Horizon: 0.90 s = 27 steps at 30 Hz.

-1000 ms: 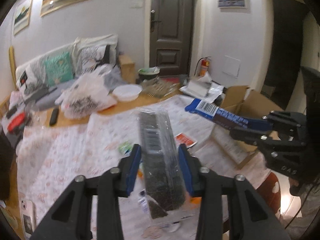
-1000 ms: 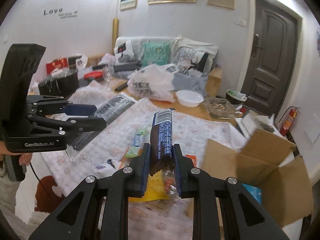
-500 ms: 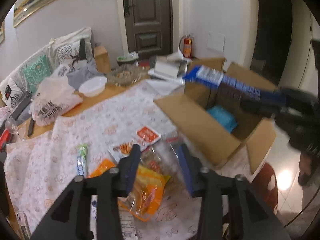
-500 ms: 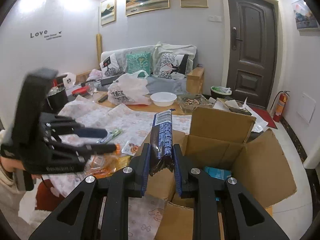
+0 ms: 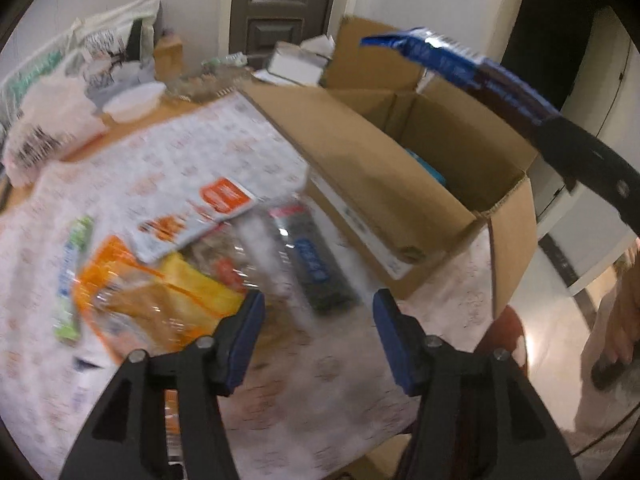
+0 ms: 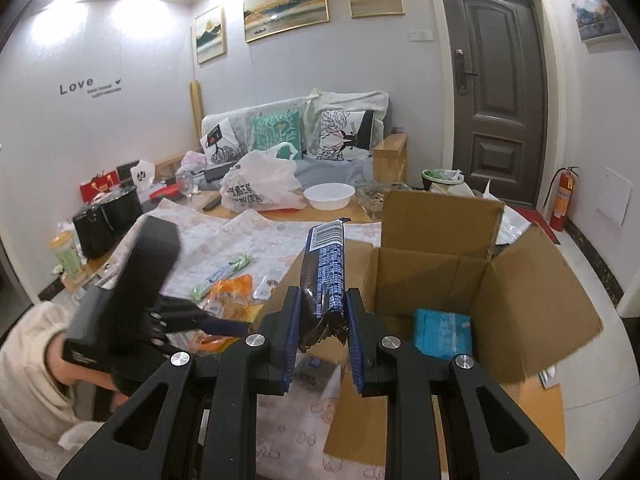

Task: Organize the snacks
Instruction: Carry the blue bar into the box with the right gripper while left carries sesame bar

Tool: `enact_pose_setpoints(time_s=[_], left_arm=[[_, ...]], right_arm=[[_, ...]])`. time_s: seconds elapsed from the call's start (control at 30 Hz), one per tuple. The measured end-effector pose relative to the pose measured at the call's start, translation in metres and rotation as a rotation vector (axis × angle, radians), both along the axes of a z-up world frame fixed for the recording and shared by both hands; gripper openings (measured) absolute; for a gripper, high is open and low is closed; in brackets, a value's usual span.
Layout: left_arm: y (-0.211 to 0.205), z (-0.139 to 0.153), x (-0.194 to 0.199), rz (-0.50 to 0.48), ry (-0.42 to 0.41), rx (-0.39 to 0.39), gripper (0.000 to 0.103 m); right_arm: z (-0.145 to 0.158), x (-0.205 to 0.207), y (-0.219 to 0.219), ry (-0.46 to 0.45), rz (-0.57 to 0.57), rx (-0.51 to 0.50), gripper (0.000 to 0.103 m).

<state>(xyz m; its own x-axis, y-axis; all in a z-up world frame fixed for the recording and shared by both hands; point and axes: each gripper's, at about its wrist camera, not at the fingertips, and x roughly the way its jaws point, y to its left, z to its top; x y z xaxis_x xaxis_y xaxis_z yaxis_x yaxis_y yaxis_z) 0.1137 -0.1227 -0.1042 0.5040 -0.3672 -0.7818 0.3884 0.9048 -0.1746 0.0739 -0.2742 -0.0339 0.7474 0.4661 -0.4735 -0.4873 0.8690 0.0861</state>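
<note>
The right gripper (image 6: 320, 320) stood clamped on a blue snack packet (image 6: 325, 268), held upright beside the open cardboard box (image 6: 532, 292), presumably for dropping in beside the teal pack (image 6: 442, 332) already inside. The left gripper (image 5: 318, 316), its jaws just parted and empty, hung over the loose snacks on the table (image 5: 192, 152), a clear dark packet (image 5: 312, 264) lying just ahead of it.
</note>
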Motion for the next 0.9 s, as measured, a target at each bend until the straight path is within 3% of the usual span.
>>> enact_pose_setpoints(time_s=[0.2,0.4,0.53,0.83,0.9], left_arm=[[-0.026,-0.023,0.016,0.048,0.042,-0.005,0.053],[-0.038,-0.048,0.031,0.152,0.031,0.072,0.052],[-0.045,-0.051,0.022,0.180,-0.039,0.141,0.038],[-0.039,-0.044,-0.023,0.077,-0.032,0.161,0.038],[-0.038,-0.039,-0.027,0.074,-0.047,0.140,0.048]], right_arm=[[-0.013,-0.008,-0.026,0.030,-0.043,0.042,0.017],[-0.025,-0.013,-0.043,0.049,-0.049,0.080,0.017],[-0.030,-0.015,-0.049,0.050,-0.060,0.078,0.017],[-0.038,-0.030,-0.059,0.056,-0.072,0.117,0.017],[-0.039,-0.032,-0.059,0.056,-0.074,0.118,0.017]])
